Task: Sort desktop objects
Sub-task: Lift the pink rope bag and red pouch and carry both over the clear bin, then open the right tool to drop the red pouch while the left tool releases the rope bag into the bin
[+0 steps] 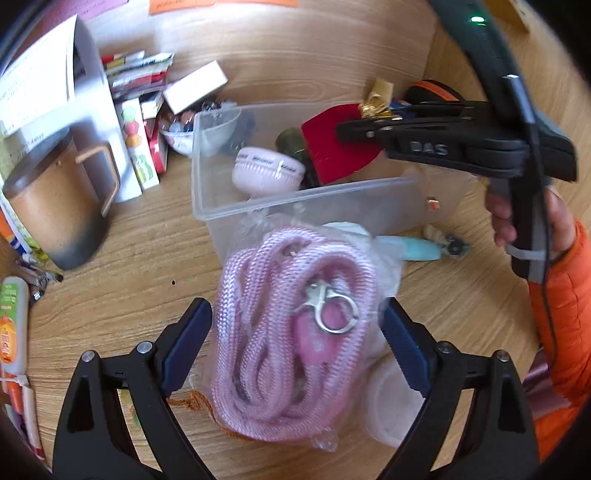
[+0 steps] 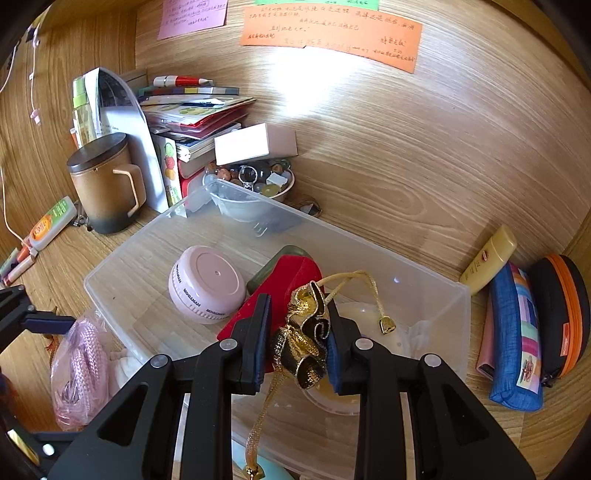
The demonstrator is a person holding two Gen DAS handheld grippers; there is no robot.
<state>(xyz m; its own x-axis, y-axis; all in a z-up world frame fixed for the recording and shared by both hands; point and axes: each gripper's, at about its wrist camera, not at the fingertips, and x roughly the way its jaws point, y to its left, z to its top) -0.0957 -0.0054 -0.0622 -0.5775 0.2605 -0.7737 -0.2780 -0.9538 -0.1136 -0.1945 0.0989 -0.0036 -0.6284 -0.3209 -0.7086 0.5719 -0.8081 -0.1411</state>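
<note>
Wood-grain bench (image 1: 110, 295) carried a clear plastic storage bin (image 1: 295, 201) at twelve o'clock of the left gripper (image 1: 297, 343), whose fingers (image 1: 186, 343) stood wide apart around, not pressing, a bagged coil of pink braided rope (image 1: 280, 332). It looked light, soft and slippery in its film, best pinched across the coil's middle. The right gripper (image 2: 297, 339) clamped a crumpled gold ribbon pouch (image 2: 304, 343) above the bin.

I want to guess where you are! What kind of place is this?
Probably someone's wooden study desk at home or in a dorm: handwritten orange paper notes stuck on the wall, a stack of books and booklets, and a brown lidded ceramic mug beside them.
</note>
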